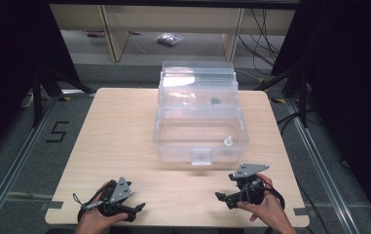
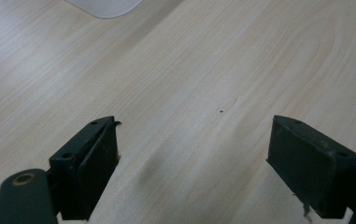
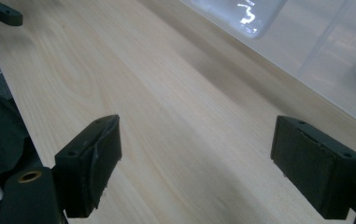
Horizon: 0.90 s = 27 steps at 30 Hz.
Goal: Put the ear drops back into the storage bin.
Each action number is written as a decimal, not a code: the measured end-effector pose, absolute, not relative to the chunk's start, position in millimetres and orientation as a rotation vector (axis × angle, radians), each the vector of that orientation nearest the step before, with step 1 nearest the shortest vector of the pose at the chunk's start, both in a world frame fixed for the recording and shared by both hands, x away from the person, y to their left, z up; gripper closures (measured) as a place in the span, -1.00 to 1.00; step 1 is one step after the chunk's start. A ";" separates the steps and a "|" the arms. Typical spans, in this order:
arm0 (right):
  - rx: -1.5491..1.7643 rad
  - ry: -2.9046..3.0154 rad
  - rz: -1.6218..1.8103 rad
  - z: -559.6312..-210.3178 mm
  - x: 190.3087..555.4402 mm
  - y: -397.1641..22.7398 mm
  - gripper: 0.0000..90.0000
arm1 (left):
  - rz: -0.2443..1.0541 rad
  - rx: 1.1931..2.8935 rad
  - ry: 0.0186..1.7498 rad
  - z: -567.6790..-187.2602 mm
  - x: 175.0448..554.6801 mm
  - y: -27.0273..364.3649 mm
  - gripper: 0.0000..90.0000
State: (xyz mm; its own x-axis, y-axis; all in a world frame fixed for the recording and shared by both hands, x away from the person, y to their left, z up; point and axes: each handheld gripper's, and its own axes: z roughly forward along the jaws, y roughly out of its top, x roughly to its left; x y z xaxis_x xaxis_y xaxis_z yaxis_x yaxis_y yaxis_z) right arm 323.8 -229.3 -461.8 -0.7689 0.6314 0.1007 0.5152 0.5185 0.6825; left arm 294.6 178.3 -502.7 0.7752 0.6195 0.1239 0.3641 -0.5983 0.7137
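A clear plastic storage box (image 1: pixel 200 124) stands open at the middle-back of the wooden table (image 1: pixel 120 146), its lid tipped up behind it. A small white object (image 1: pixel 228 142) lies inside at the front right, and a dark object (image 1: pixel 215 101) sits farther back. My left gripper (image 1: pixel 137 210) rests near the table's front left edge, held in a hand, jaws wide apart over bare wood (image 2: pixel 194 154). My right gripper (image 1: pixel 224 199) sits at the front right, also open with nothing between its pads (image 3: pixel 313 165). The box wall (image 3: pixel 306 46) fills the upper right of the right gripper view.
A latch tab (image 1: pixel 201 157) juts from the box's front wall. Wooden shelving legs (image 1: pixel 115 34) and a plastic bag (image 1: pixel 169 39) lie on the floor beyond the table. Cables (image 1: pixel 261 44) trail at the back right. Bare wood stretches between the grippers and the box.
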 end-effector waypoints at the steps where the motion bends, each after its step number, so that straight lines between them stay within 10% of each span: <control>1: 0.988 2.595 1.085 -461.8 323.8 -229.3 -0.62 | 0.471 2.268 0.728 -502.5 294.6 178.3 -0.65; 27: 0.950 2.589 1.067 -488.7 304.3 -227.0 -0.63 | 0.456 2.266 0.745 -503.6 294.2 177.2 -0.66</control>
